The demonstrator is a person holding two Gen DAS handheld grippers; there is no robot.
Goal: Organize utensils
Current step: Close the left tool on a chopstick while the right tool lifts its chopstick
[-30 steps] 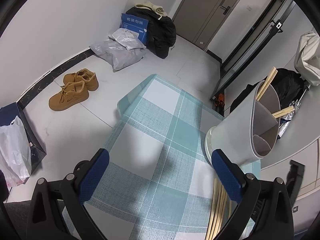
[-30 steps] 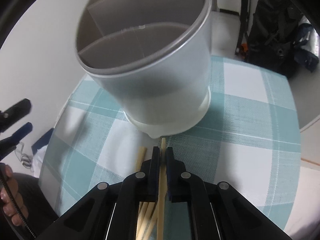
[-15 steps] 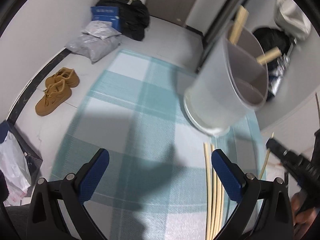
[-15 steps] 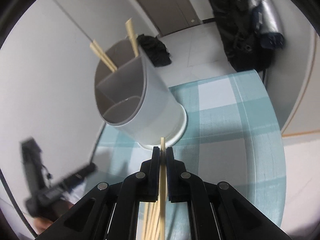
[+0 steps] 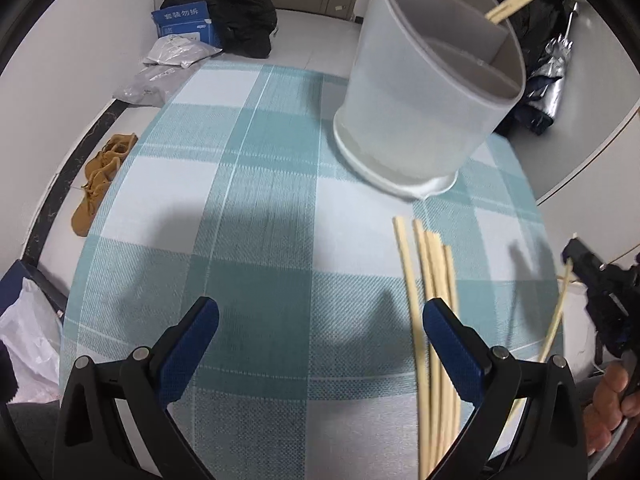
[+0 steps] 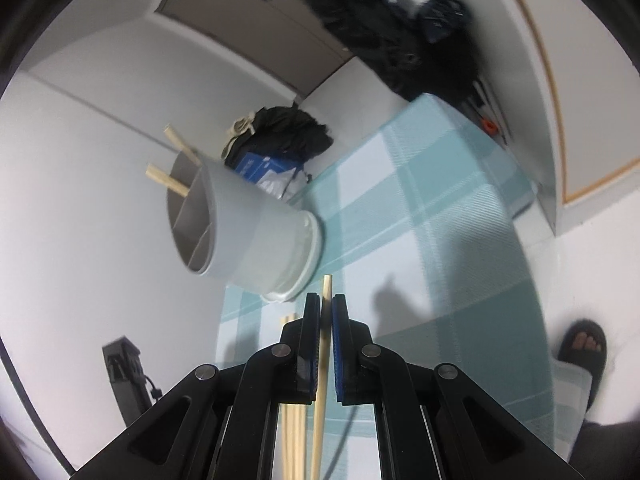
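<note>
Chopstick (image 6: pixel 324 332) sits clamped between your right gripper's (image 6: pixel 326 300) fingers, lifted clear of the table (image 5: pixel 260 200). Your left gripper (image 5: pixel 320 316) hangs with fingers wide apart and empty over the checked cloth, its right finger above the loose chopsticks (image 5: pixel 430 280), near the grey divided holder (image 5: pixel 420 92).

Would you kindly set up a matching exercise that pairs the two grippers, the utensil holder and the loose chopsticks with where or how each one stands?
Things:
1. left gripper
2. right gripper
3. utensil holder
4. loose chopsticks

States:
A. lying flat in a bundle on the checked tablecloth
B. shut on a single chopstick
C. open, with nothing between its fingers
D. standing on the tablecloth with chopsticks sticking out of a far compartment

Pairs: 1-C, 2-B, 3-D, 4-A
</note>
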